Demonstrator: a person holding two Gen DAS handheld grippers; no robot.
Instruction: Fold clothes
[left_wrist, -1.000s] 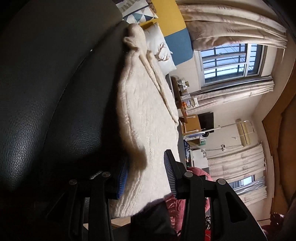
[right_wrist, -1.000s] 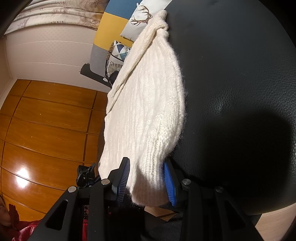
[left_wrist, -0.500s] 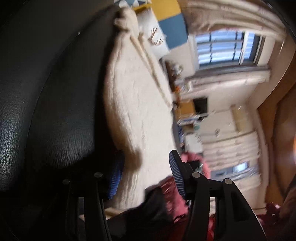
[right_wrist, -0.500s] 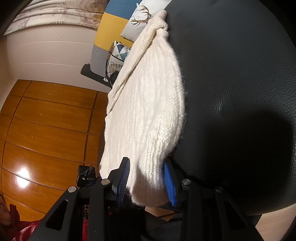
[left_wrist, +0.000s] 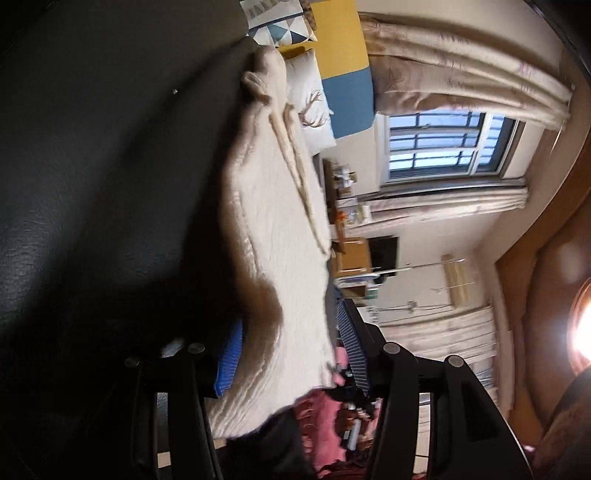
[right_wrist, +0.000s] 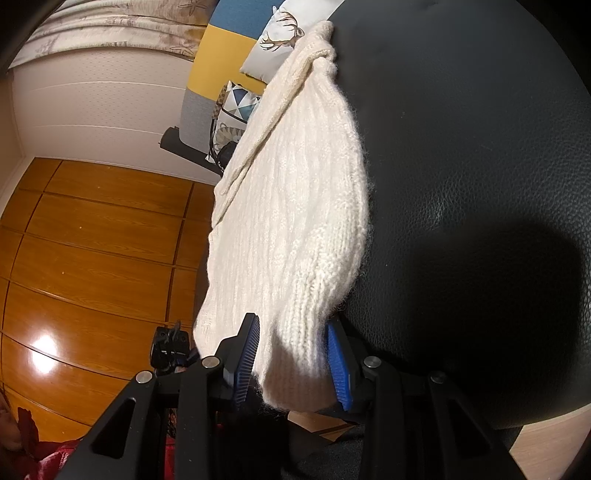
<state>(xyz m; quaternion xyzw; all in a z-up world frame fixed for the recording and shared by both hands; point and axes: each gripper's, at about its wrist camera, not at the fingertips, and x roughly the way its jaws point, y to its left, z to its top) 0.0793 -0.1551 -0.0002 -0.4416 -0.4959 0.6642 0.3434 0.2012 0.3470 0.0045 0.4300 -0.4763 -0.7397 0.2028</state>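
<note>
Fingers of the left gripper (left_wrist: 291, 350) stand spread on either side of the near edge of a cream knitted sweater (left_wrist: 273, 236); the cloth lies between the blue pads, close against the left one, while a gap shows before the right one, so nothing is pinched here. That reads as a hold let go, or one not yet taken, at this corner. On the other side, the right gripper (right_wrist: 293, 363) has its fingers pinching the thick ribbed hem of the same sweater (right_wrist: 295, 206), both pads pressing into the wool, probably to keep the garment taut and stop it sliding while the other corner is dealt with. The sweater lies stretched lengthways over a black leather surface (right_wrist: 480, 166), its far end bunched near the cushions (right_wrist: 275, 35) at the back. The near hem hangs slightly past the leather's front edge, which gives the fingers room to reach under it. Beside the sweater the leather lies bare and wide, so a fold across it looks unobstructed; the wooden floor (right_wrist: 92, 240) drops away on the outer side.
</note>
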